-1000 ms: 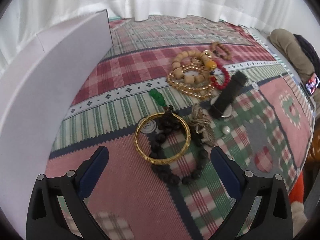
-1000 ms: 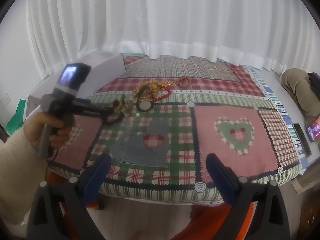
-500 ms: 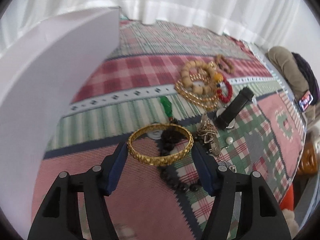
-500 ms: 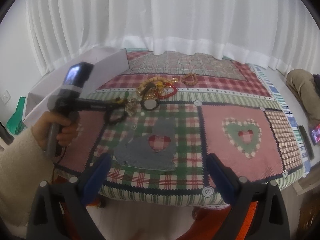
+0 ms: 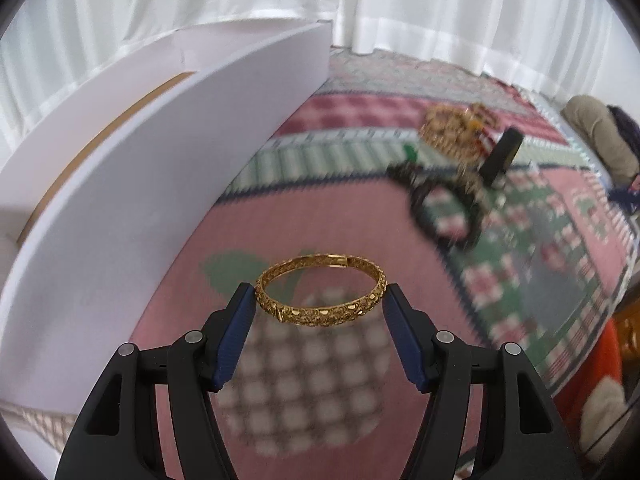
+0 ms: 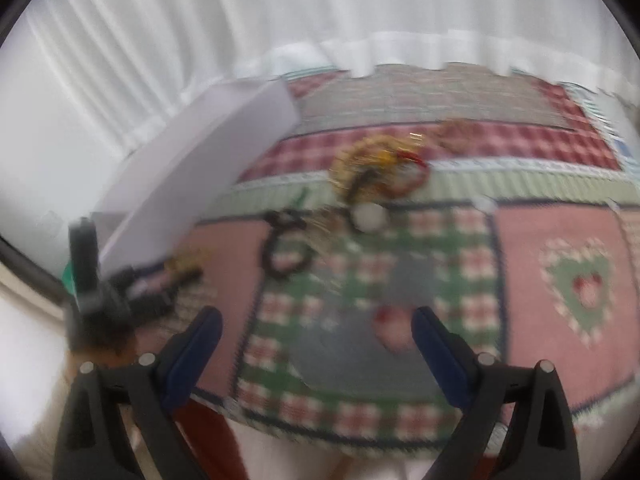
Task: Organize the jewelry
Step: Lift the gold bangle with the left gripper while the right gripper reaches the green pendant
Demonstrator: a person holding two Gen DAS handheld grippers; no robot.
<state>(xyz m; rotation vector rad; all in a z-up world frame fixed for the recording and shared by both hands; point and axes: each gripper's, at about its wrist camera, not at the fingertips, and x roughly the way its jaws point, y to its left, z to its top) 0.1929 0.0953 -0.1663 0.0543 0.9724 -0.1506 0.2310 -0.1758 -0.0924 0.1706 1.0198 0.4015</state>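
While the right claw (image 6: pixel 316 344) gapes empty, the left claw (image 5: pixel 318 300) pinches an ornate gold bangle (image 5: pixel 320 294).

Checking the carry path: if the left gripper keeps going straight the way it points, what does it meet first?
Probably the pink patchwork cloth. The left gripper, clamped on the gold filigree bangle, aims down at it; the white box stands left.

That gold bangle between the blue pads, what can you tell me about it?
The gold bangle is a closed ring of yellow, gold-looking metal with carved or pierced patterning all round and a small clasp-like joint at its far edge. It lies nearly flat, clamped across its width between the left gripper pads, lifted clear of the patchwork cloth, beside the white box. Nothing else touches it.
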